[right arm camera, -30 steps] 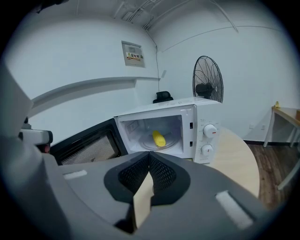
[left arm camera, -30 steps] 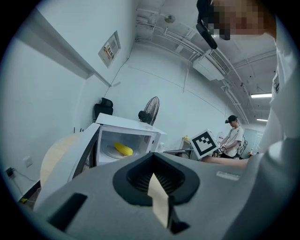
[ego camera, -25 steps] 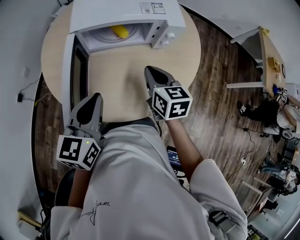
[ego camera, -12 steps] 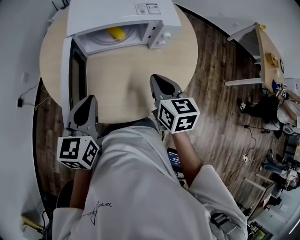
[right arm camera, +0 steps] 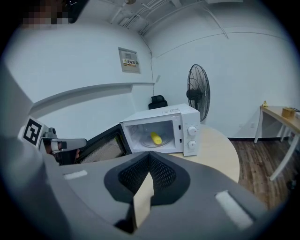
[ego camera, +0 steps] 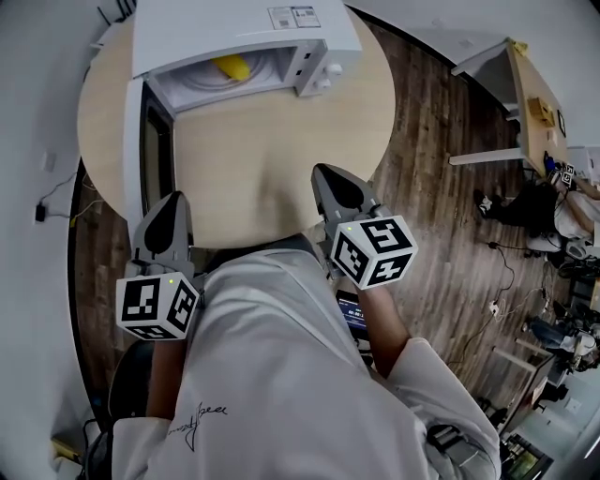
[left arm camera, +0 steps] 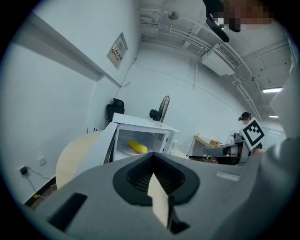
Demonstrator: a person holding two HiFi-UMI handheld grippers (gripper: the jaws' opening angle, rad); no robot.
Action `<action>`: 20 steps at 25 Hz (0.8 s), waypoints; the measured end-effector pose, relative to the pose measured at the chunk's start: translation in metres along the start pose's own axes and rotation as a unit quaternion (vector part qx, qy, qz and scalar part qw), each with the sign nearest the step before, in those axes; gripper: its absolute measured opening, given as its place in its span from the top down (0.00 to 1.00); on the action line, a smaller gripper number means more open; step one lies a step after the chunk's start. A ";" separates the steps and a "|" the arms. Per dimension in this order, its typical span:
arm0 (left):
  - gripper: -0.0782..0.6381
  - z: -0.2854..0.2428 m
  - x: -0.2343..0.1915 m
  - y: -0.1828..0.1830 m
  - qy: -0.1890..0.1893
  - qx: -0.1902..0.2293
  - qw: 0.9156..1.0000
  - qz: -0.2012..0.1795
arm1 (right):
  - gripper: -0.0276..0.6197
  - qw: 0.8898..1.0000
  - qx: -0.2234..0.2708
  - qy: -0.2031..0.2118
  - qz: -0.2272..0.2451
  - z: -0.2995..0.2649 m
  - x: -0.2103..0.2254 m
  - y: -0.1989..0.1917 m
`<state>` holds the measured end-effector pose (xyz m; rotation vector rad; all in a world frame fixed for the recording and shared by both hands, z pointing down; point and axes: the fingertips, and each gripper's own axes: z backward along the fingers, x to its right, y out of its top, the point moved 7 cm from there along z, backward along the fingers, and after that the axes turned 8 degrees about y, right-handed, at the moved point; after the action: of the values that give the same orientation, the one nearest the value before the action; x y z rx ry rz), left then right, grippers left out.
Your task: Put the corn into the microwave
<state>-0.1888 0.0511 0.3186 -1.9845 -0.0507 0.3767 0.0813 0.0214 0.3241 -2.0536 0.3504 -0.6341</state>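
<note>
The yellow corn (ego camera: pixel 232 66) lies on the turntable inside the white microwave (ego camera: pixel 246 26) at the far side of the round table. It also shows in the left gripper view as the corn (left arm camera: pixel 137 147) and in the right gripper view as the corn (right arm camera: pixel 156 138). The microwave door (ego camera: pixel 150 148) stands swung wide open to the left. My left gripper (ego camera: pixel 174 202) is shut and empty, close to the door's near end. My right gripper (ego camera: pixel 329 175) is shut with nothing in it, over the table's near edge, well short of the microwave.
The round wooden table (ego camera: pixel 262 159) carries only the microwave. Around it is dark plank floor (ego camera: pixel 431 206). A desk (ego camera: pixel 525 103) stands at the right, and a plug and cable (ego camera: pixel 42 211) lie at the left. A standing fan (right arm camera: pixel 198 91) is behind the microwave.
My right gripper has drawn back from the microwave toward my body and a little to the right. The left gripper has shifted slightly back. The corn and door have not moved.
</note>
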 end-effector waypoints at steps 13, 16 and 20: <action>0.91 -0.002 0.001 0.005 -0.010 0.006 1.000 -0.024 | 0.94 1.000 0.018 0.004 0.022 0.016 -0.006 0.022; 0.90 -0.003 0.002 0.005 -0.014 0.002 0.999 -0.030 | 0.94 1.000 0.015 0.000 0.023 0.018 -0.005 0.023; 0.91 -0.005 0.003 0.003 -0.016 -0.006 0.999 -0.031 | 0.94 1.000 0.008 0.000 0.026 0.020 -0.004 0.022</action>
<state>-0.1846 0.0458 0.3177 -1.9833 -0.1346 0.3700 0.0888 0.0257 0.2960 -2.0220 0.3953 -0.6032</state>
